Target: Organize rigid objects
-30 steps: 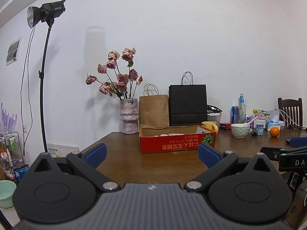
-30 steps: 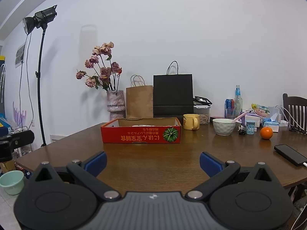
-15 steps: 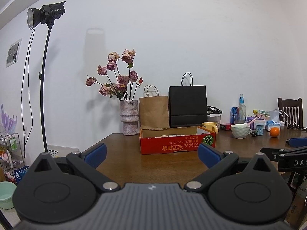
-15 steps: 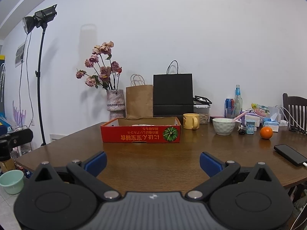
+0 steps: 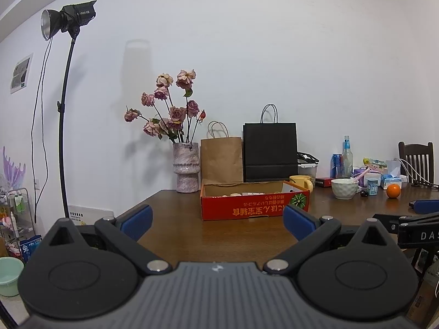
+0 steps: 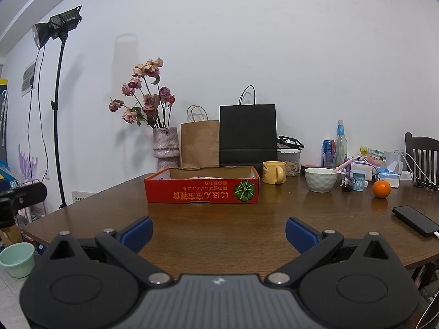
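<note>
Two grippers are level with the near edge of the table (image 6: 274, 219), both with jaws spread wide and nothing between them: left gripper (image 5: 216, 219) toward the near left corner, right gripper (image 6: 218, 233) at mid near edge. Going left to right along the far edge: vase of dried roses (image 6: 165, 150), two paper bags, then the red cardboard box (image 6: 201, 189) in front of them with a few pale items low inside, not identifiable. Right of the box stand a yellow mug (image 6: 273, 172), a white bowl (image 6: 320, 179) with a pink utensil leaning out, a glass bottle (image 6: 340, 142) amid small cartons, an orange (image 6: 381, 188), and a phone (image 6: 415, 220) on its cable at the right edge. Risks as judged: the top-heavy vase or bottle tipping if brushed; the orange rolling from a loose pinch; the cable snagging; the mug and bowl slipping on smooth glaze. Whether these loose pieces are meant for the box cannot be settled from this scene.
</note>
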